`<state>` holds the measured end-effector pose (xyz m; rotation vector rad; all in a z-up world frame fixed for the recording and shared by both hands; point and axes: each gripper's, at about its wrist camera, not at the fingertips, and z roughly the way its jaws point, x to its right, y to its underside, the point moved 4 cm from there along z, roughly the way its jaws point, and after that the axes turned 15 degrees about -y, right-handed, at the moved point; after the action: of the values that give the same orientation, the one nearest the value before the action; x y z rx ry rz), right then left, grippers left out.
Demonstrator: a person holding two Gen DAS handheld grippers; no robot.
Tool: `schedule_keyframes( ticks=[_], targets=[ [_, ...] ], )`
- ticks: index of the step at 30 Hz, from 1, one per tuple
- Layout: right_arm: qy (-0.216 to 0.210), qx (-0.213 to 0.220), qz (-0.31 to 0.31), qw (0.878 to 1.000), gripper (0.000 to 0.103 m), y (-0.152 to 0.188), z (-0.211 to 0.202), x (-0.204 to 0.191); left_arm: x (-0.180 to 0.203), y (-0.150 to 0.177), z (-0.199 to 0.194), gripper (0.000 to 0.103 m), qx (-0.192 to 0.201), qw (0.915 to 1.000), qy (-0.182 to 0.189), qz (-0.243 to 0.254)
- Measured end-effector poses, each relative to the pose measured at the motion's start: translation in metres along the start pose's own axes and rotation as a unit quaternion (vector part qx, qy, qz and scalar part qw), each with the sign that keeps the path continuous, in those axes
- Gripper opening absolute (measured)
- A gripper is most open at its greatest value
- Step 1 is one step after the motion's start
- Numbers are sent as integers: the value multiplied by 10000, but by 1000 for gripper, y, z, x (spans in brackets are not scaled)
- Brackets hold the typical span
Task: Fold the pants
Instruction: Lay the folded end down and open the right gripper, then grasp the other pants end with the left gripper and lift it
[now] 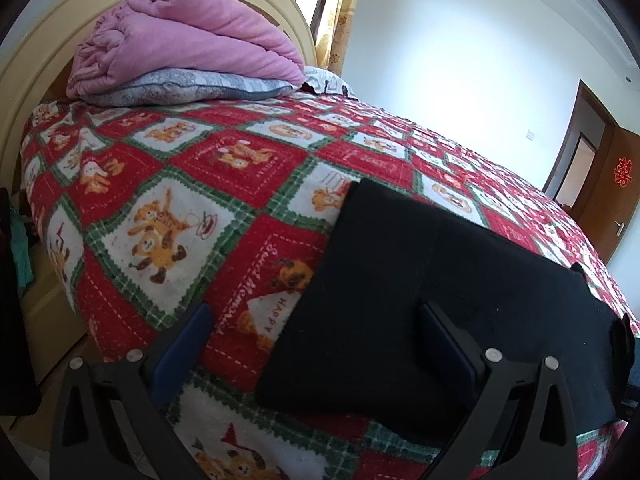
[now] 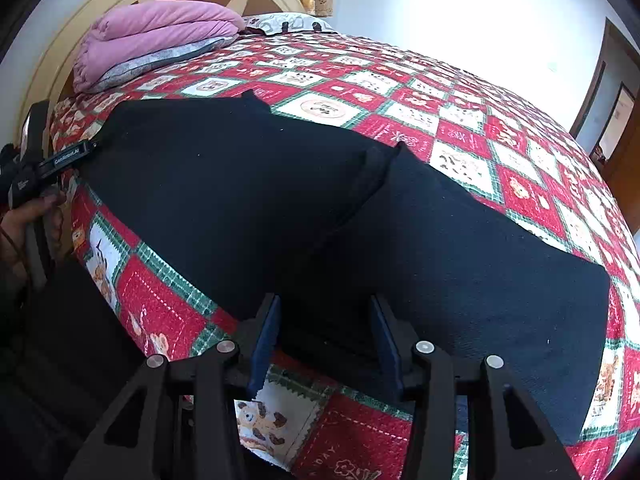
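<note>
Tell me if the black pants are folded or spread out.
Folded at least once: the pants lie flat on the quilt, a doubled edge crossing their middle.

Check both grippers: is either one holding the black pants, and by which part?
Neither holds them. The left gripper stands open over one end of the pants. The right gripper is open too, its pads astride the near edge without pinching it.

The quilt carries stitched words: "Sweet Memories" in script along a red square's edge and "HAPPY" on a small white panel beside it, both in the left wrist view; in the right wrist view a red square reads "DAY". A red double-happiness sign hangs on the door. The left gripper bears a label reading roughly "GenRobot.AI"
</note>
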<state>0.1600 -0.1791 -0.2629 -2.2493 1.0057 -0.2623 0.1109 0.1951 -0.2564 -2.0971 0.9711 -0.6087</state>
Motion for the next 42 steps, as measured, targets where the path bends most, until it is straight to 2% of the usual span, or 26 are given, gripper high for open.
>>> schedule_keyframes(
  ticks=[3,5,8,12,16,19,23,30,32,42],
  targets=[
    [-49,61,85,9999,48,1,0,2,1,1,-2,90,-78,9998,171,0],
    [-74,87,133,9998,48,1,-1,3,7,1,-8,68,-48,9997,226,114],
    [-67,107,154,9998,49,1,-1,2,13,2,-18,59,-36,9996,182,203],
    [-29,119,111,9999,49,2,0,0,4,-2,-18,49,-142,9994,292,-70],
    [-67,140,159,9998,49,2,-1,2,8,-6,-32,30,-91,9992,360,-127],
    [-46,142,144,9998,50,2,-1,2,18,-6,-38,26,-148,9983,562,-56],
    [-31,142,127,9998,50,2,0,1,11,-5,-28,22,-359,9961,752,-281],
    [-37,147,129,9998,50,3,0,1,9,-8,-28,20,-350,9945,911,-369],
    [-36,145,123,9998,50,3,-1,2,7,-11,-30,20,-351,9920,1100,-516],
    [-149,185,536,9983,50,-5,-20,14,21,-39,-63,19,-144,9826,1750,-607]
  ],
)
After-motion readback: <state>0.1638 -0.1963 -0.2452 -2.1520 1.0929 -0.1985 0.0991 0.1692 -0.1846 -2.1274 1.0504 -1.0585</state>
